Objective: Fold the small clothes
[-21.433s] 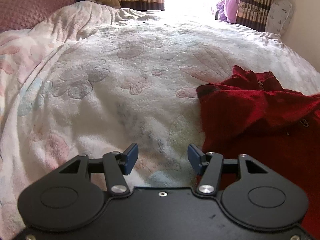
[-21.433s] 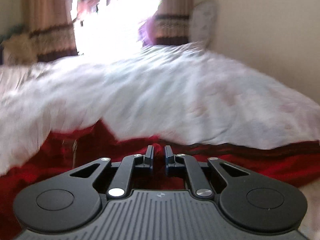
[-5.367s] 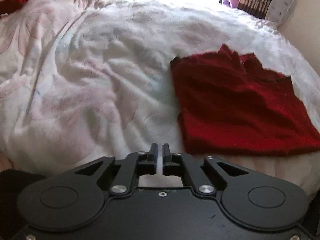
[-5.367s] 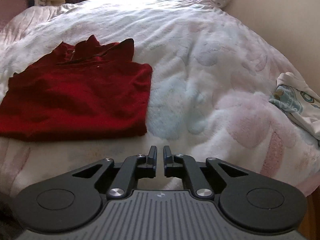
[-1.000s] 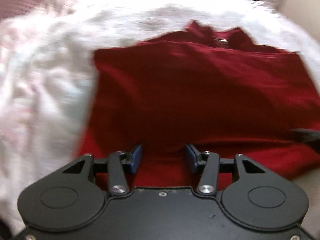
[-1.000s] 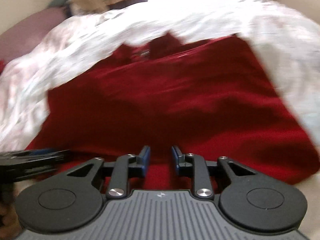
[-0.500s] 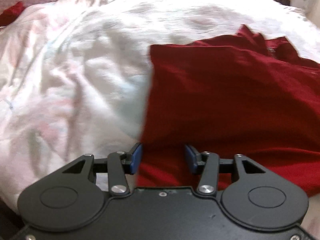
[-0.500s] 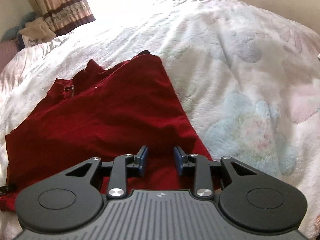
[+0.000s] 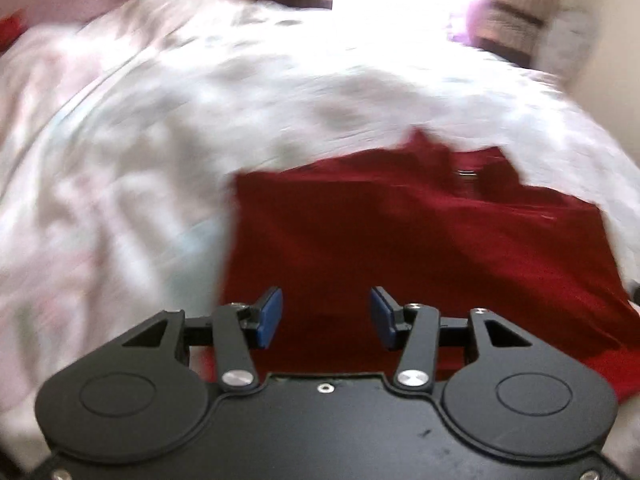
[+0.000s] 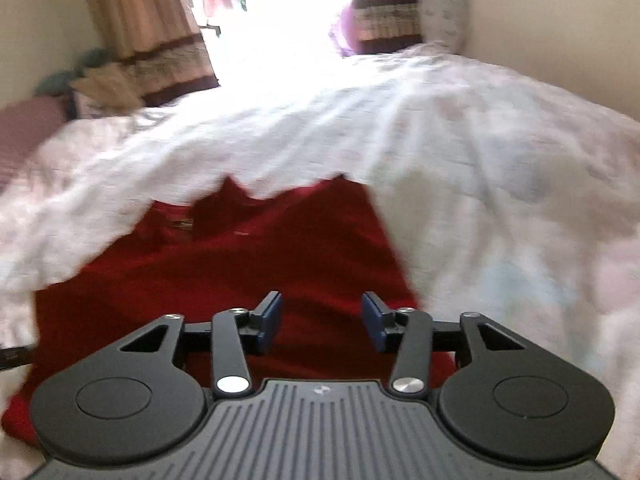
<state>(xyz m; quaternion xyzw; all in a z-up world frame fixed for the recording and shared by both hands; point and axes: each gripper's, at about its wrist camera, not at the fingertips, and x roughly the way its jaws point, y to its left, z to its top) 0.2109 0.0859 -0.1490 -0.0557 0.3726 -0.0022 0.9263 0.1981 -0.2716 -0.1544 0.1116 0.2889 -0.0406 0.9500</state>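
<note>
- Garment (image 9: 420,236): red, partly folded, flat on the bed (image 9: 120,160); collar at its far edge, hem nearest both cameras.
- Left tongs (image 9: 326,318): spread, empty, over the garment's near-left corner.
- Right tongs (image 10: 320,320): spread, empty, over the garment's near-right corner.
- Risk: a pinch at the hem may take only the top layer, or catch the fluffy bed cover beneath, so the fold drags askew.
- Risk: both views are blurred; closing mid-sweep could miss the garment's edge.
- Risk: uneven lifts by the two tongs would skew the fold toward the collar.
</note>
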